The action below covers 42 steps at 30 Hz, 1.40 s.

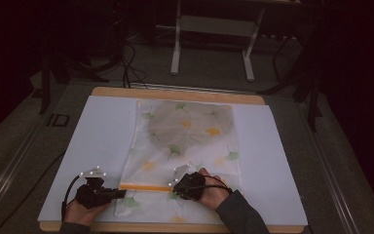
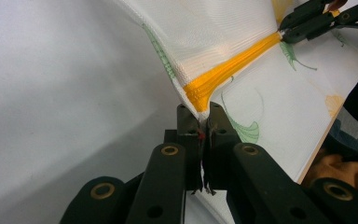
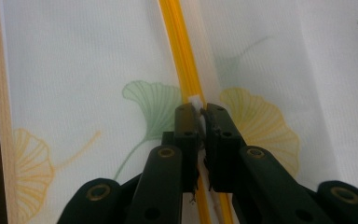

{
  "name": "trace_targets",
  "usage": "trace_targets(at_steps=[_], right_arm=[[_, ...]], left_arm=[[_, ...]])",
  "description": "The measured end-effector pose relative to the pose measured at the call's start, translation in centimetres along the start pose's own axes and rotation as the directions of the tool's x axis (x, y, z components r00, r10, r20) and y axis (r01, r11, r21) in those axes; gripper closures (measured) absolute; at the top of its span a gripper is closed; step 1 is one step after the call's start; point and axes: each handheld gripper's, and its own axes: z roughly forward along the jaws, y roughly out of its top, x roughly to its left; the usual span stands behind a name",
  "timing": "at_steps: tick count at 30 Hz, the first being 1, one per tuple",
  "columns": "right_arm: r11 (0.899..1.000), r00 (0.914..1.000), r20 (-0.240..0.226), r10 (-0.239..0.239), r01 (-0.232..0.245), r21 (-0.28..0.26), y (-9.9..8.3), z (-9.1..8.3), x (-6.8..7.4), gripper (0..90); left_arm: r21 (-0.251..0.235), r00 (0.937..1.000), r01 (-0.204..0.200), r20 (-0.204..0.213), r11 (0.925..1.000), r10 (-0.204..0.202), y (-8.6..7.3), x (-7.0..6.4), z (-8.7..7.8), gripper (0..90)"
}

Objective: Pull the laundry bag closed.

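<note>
**Both tongs pinching the orange band of the cloth bag**

Here we start at the left gripper (image 2: 204, 122): its jaws are pressed together on the near-left end of the orange band (image 2: 235, 63), right at the bag's edge, and the fabric lifts into a peak there. The right gripper (image 3: 200, 112) is likewise closed on the same band, with a small white tab caught between its tips; in the high view it sits partway along the band, left of the bag's middle line.

The band (image 1: 143, 186) runs left to right across the near part of the white leaf-print bag (image 1: 185, 141), so its long axis lies straight between our two grippers. The left gripper (image 1: 108, 193) holds the outer end, the right gripper (image 1: 181, 184) the inner point. The bag itself lies flat on the white sheet (image 1: 97, 141) over the wooden table (image 1: 175, 92), its long axis pointing away from us.

We judge this a zipper: any pull would go along the band, rightward, away from the left anchor. The right hand (image 1: 213, 190) is the nearer one for that.
</note>
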Motion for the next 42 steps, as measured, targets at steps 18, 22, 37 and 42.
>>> trace_targets(at_steps=[18, 22, 37, 42], right_arm=[[1.000, 0.9999, 0.012, 0.002, -0.002, 0.019, -0.8, -0.6, 0.0, 84.5], [1.000, 0.9999, 0.012, 0.006, -0.007, 0.018, -1.0, -0.7, 0.0, 84.5], [1.000, 0.9996, 0.025, 0.014, -0.014, 0.026, -1.9, -1.2, -0.2, 84.5], [0.999, 0.9993, 0.028, 0.027, -0.027, 0.025, -2.4, -1.5, -0.3, 84.5]], left_arm=[[-0.002, 1.0000, 0.000, -0.001, 1.0000, 0.000, 0.0, 0.0, 0.0, 87.1], [-0.002, 1.0000, 0.000, -0.001, 1.0000, 0.000, 0.0, 0.0, 0.0, 87.1], [-0.004, 1.0000, 0.001, -0.004, 1.0000, -0.001, 0.0, 0.1, -0.1, 87.1], [-0.002, 1.0000, 0.002, -0.003, 1.0000, -0.002, 0.0, 0.1, -0.1, 87.1]])
